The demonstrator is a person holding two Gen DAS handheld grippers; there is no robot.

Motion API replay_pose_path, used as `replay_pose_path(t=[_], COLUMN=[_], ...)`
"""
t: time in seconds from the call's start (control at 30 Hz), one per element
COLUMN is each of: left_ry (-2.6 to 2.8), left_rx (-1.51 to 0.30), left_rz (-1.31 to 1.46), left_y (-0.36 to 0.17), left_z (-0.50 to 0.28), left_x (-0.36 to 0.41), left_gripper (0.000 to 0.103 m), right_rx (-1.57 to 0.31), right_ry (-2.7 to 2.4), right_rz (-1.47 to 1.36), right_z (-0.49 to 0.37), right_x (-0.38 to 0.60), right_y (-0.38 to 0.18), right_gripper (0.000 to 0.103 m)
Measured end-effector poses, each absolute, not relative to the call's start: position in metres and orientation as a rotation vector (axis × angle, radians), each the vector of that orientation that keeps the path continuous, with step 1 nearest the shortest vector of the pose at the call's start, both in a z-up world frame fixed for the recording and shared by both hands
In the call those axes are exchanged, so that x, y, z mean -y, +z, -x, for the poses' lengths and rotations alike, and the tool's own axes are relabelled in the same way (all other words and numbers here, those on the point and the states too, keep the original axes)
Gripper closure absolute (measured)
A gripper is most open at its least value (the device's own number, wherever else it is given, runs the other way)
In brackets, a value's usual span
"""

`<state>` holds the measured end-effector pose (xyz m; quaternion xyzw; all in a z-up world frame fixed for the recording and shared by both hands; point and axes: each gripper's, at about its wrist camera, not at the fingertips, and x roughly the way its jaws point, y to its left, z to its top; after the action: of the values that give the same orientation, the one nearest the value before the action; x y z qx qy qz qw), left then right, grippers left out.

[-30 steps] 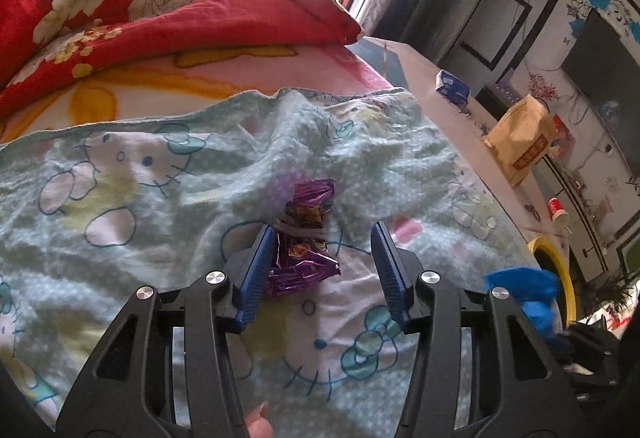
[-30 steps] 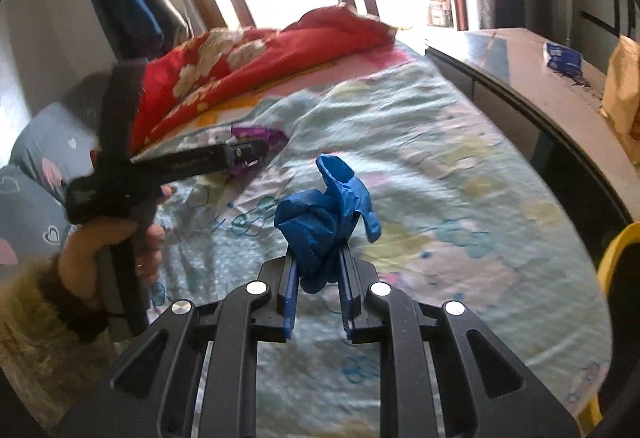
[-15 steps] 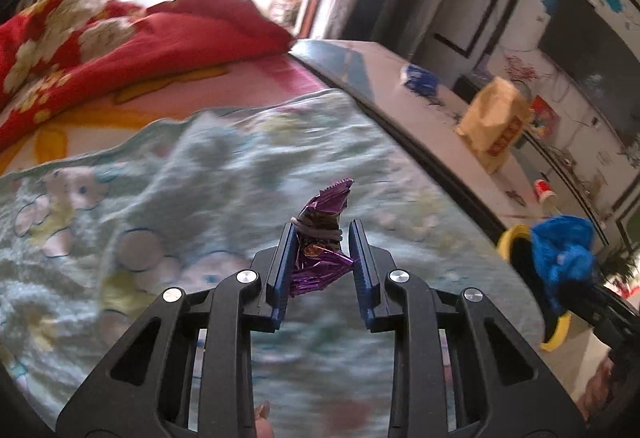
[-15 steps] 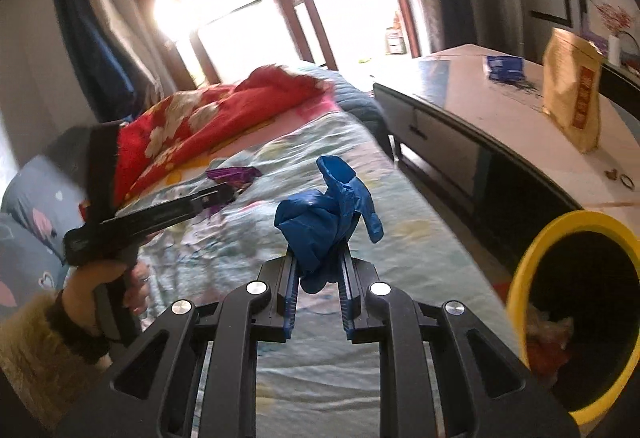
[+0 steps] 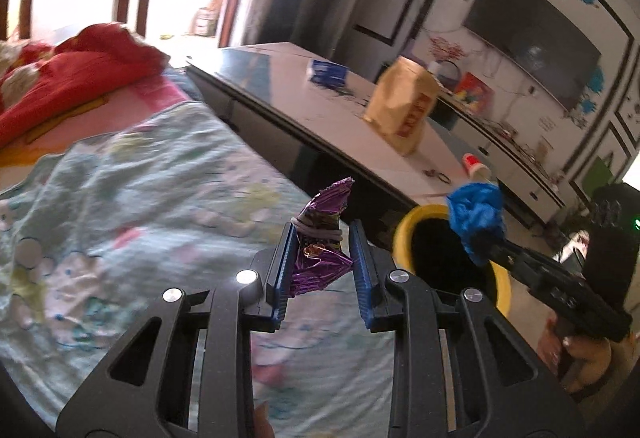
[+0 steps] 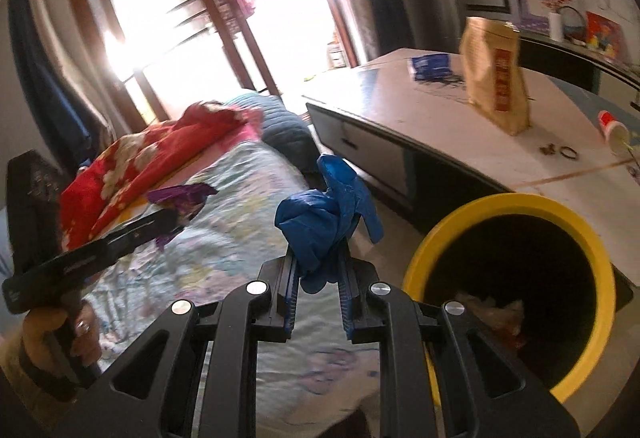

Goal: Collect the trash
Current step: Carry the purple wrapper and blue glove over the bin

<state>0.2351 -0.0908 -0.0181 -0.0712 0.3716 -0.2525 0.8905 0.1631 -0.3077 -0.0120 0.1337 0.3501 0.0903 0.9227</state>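
My right gripper [image 6: 316, 284] clenching blue glove [image 6: 326, 216], bin [image 6: 576, 228] just right; left gripper [image 5: 320, 262] clenching purple wrapper [image 5: 320, 234], farther left.

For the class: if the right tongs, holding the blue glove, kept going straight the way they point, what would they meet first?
Probably the low cabinet beside the bed; depth is uncertain. The right tongs point left of the yellow bin, gripping the blue glove.

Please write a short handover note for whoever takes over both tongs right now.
Left tongs: shut on the purple wrapper, held above the bed.
Right tongs: shut on the blue glove, near the yellow-rimmed bin beside the bed.
Done: both pieces are picked up; the bin already holds some trash.
Left: drop the glove, then the wrapper, into the bin.
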Motion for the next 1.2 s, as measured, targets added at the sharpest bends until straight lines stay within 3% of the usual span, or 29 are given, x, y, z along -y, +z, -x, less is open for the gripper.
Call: replay_pose_path(t=[1.2], left_ry=[-0.858], left_rx=[-0.856], left_rz=[-0.108], left_y=[-0.054], left_z=[-0.189], left_x=[0.291], left_gripper=[0.082], right_rx=[-0.742], right_ry=[-0.142], right_rz=[-0.456], right_z=[-0.126], right_x=[0.457], right_y=[-0.047], right_gripper=[0.084])
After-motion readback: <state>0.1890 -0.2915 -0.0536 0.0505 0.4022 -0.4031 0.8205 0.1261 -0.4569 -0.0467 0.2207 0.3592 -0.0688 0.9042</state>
